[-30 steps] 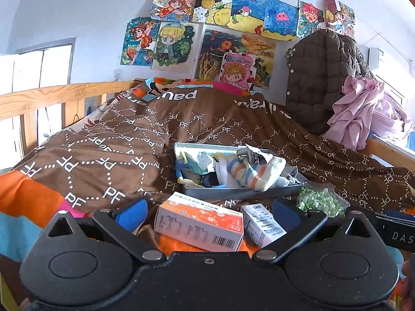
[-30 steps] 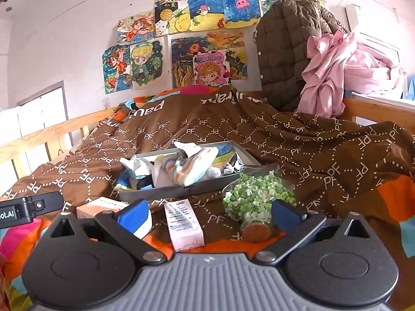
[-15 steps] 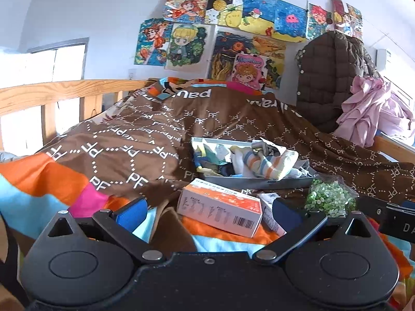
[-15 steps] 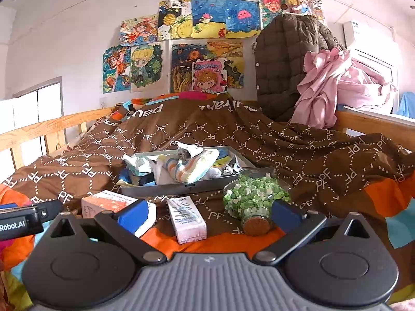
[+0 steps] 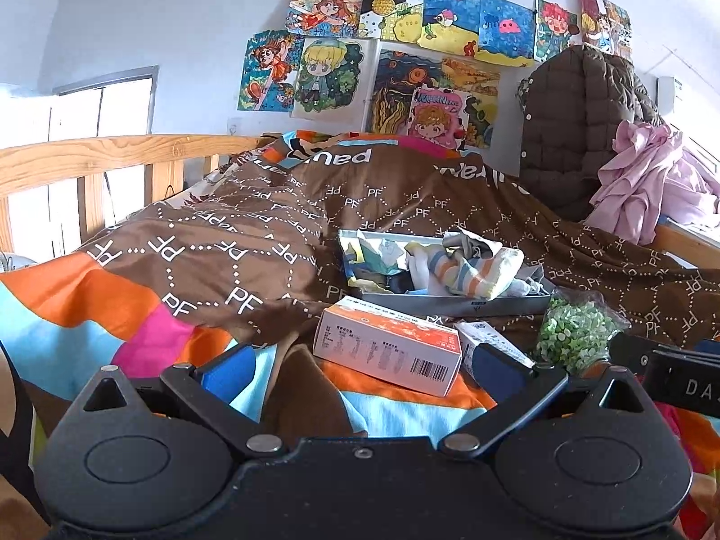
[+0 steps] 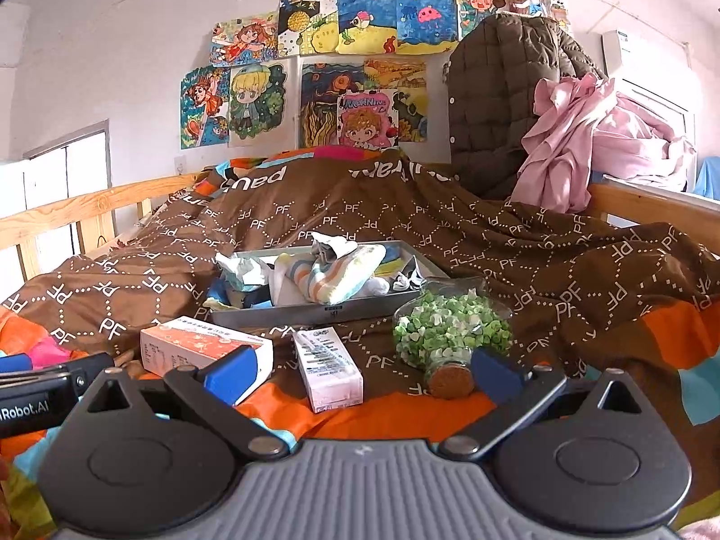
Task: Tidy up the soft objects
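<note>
A grey tray point(image 5: 450, 303) lies on the brown bedspread, filled with soft items; a striped sock point(image 5: 472, 272) lies on top. The tray point(image 6: 315, 312) and the striped sock point(image 6: 337, 276) also show in the right wrist view. My left gripper point(image 5: 362, 366) is open and empty, held back from the tray above the orange box point(image 5: 387, 344). My right gripper point(image 6: 362, 366) is open and empty, near the white box point(image 6: 328, 364) and the cork-stoppered jar of green bits point(image 6: 450, 335).
The orange box point(image 6: 198, 344) lies left of the white box. The jar point(image 5: 573, 335) lies right of the tray. A wooden bed rail point(image 5: 90, 159) runs along the left. A brown coat point(image 6: 499, 103) and pink cloth point(image 6: 580, 135) hang at the back right.
Both grippers have drawn back from the tray and risen a little; the left one has shifted left. Both stay open and empty. Nothing on the bed has moved.
</note>
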A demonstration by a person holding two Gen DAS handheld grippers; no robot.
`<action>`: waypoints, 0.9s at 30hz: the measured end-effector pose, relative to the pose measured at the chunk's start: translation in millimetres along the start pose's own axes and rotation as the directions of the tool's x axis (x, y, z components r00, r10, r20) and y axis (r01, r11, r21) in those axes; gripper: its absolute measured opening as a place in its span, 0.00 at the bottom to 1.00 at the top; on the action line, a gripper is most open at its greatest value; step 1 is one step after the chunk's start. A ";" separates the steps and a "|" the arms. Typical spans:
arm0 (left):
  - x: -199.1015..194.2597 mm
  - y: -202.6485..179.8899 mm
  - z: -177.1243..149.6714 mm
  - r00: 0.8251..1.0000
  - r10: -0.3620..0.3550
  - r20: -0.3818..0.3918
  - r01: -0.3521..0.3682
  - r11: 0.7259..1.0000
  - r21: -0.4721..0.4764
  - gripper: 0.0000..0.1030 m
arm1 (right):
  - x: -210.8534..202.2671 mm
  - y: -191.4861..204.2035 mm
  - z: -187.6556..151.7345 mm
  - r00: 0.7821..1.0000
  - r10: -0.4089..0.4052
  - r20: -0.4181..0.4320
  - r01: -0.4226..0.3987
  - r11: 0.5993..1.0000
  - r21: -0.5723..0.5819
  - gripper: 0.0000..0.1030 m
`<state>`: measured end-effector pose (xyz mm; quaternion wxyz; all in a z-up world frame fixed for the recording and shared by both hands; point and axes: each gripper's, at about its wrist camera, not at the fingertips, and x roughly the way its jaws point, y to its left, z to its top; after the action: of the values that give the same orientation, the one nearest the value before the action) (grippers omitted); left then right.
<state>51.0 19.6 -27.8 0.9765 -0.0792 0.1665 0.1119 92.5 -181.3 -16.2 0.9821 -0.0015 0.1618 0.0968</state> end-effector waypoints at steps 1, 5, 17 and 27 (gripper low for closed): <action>0.3 -0.3 0.2 1.000 0.002 -0.001 -0.002 1.000 0.000 0.99 | 0.1 0.4 -0.4 1.000 -0.001 -0.001 0.001 1.000 -0.001 1.00; 0.7 0.4 0.0 1.000 0.013 -0.002 -0.013 1.000 -0.005 0.99 | 0.3 1.7 -0.4 1.000 0.001 0.001 -0.001 1.000 -0.005 1.00; -0.4 0.6 -1.3 1.000 0.024 -0.003 -0.024 1.000 -0.006 0.99 | 5.3 5.0 -3.2 1.000 0.001 -0.022 -0.002 1.000 -0.014 1.00; -1.1 1.9 -2.1 0.999 0.032 -0.006 -0.032 0.999 -0.010 0.99 | 9.0 6.6 -5.4 0.999 0.000 -0.042 -0.001 1.000 -0.025 1.00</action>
<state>48.9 20.8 -29.7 0.9736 -0.0816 0.1703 0.1282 97.9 -173.3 -24.0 0.9783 -0.0159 0.1812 0.0990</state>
